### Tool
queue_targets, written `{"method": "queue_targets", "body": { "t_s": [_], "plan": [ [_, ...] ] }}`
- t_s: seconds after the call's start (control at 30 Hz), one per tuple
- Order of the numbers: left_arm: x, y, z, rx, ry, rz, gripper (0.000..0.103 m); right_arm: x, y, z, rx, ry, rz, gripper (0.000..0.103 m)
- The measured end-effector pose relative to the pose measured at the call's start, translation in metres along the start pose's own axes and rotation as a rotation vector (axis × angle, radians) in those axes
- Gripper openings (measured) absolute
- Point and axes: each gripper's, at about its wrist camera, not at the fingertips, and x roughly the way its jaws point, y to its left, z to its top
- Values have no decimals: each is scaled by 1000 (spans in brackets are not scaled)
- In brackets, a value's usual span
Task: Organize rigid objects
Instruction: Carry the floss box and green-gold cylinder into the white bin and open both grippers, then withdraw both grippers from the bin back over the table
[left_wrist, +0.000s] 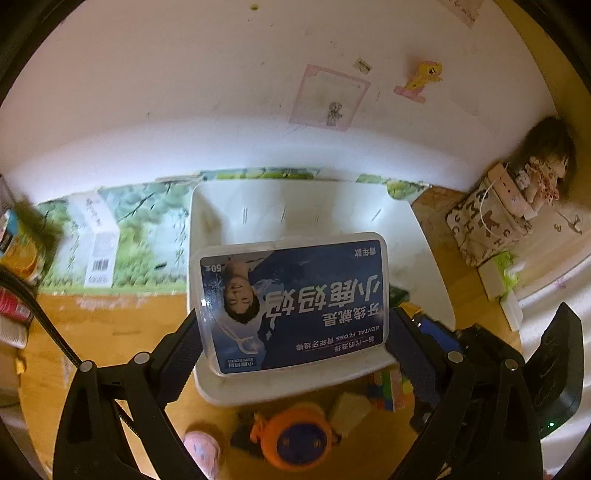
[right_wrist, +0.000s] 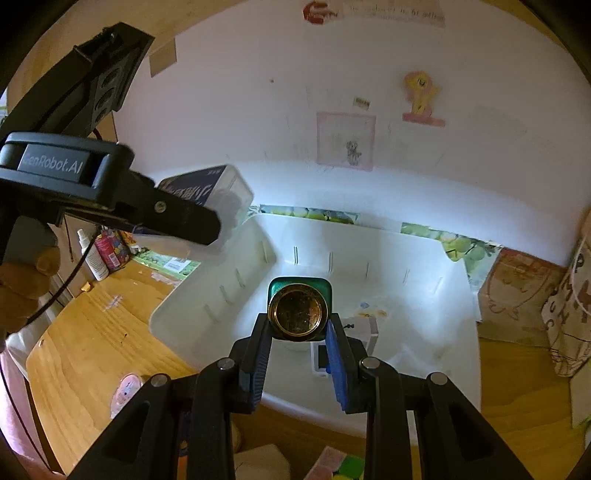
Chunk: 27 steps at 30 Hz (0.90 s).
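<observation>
My left gripper (left_wrist: 291, 332) is shut on a clear dental floss box (left_wrist: 291, 299) with a blue label, held above the near edge of a white plastic bin (left_wrist: 258, 206). In the right wrist view the left gripper (right_wrist: 207, 221) and the floss box (right_wrist: 218, 184) hang over the bin's (right_wrist: 207, 295) left corner. My right gripper (right_wrist: 297, 343) is shut on a green container with a round gold end (right_wrist: 298, 310), held over the bin's inside. A small white item (right_wrist: 319, 360) lies on the bin floor below it.
An orange round toy (left_wrist: 295, 439), a colourful cube (left_wrist: 388, 391) and a beige block (left_wrist: 349, 410) lie on the wooden table (left_wrist: 110, 325) before the bin. A patterned bag with a doll (left_wrist: 495, 218) stands at the right. A white box (left_wrist: 98, 243), bottles (right_wrist: 99, 254) and cans are at the left.
</observation>
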Motion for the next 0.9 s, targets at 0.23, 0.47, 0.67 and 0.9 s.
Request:
{"method": "queue_targets", "body": {
  "t_s": [0.23, 0.47, 0.67, 0.9],
  "plan": [
    [28, 1, 8, 9, -46, -43, 96, 22, 0, -1, 5, 16, 18, 30],
    [44, -1, 9, 6, -82, -52, 96, 39, -2, 2, -4, 39, 17, 27],
    [43, 2, 10, -11, -108, -86, 96, 42, -2, 4, 7, 36, 18, 27],
    [34, 6, 10, -30, -125, -90, 96, 38, -1, 5, 21, 34, 21, 27]
  ]
}}
